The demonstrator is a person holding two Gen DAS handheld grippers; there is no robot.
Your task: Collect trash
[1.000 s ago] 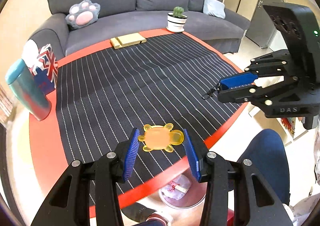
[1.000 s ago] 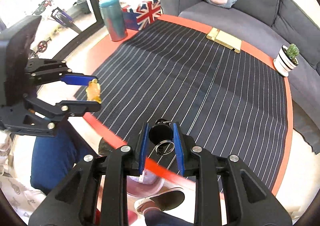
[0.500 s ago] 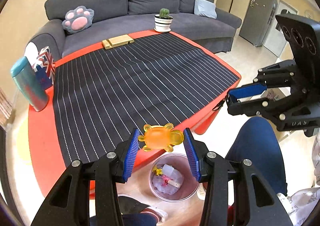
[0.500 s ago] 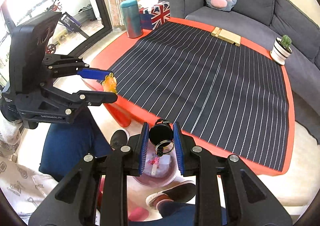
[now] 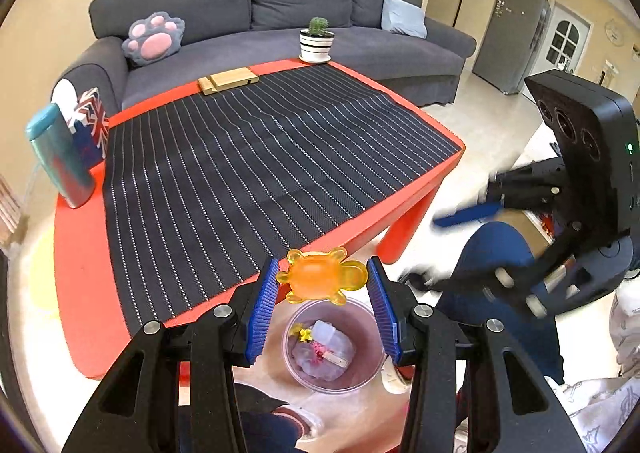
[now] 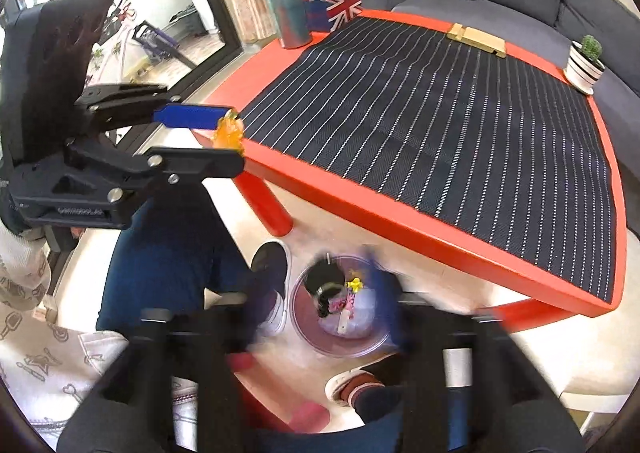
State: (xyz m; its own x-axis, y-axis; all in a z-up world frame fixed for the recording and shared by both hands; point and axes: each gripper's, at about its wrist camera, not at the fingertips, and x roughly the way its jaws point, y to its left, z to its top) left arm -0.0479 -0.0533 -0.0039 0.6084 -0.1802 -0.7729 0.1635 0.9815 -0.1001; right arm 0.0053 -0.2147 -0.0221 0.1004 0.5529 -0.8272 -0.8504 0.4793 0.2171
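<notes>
My left gripper (image 5: 322, 285) is shut on an orange translucent turtle toy (image 5: 320, 276), held off the table's front edge above a clear trash cup (image 5: 332, 349) on the floor. From the right wrist view the left gripper (image 6: 236, 141) shows at the left with the turtle (image 6: 229, 131) between its fingers. My right gripper (image 6: 320, 305) is blurred with its jaws spread wide. A black key reel with a ring (image 6: 324, 280) is loose over the cup (image 6: 340, 317), no longer gripped. The cup holds several bits of trash.
A red table (image 5: 80, 253) with a black striped mat (image 5: 260, 165) carries a teal tumbler (image 5: 60, 157), a Union Jack tissue box (image 5: 90, 125), a wooden block (image 5: 228, 80) and a potted cactus (image 5: 317, 39). A grey sofa stands behind. A person's legs and shoes flank the cup.
Both grippers pulled back from the table to above the floor cup. The right gripper opened and let go of the key reel, which drops toward the cup. The left keeps the turtle.
</notes>
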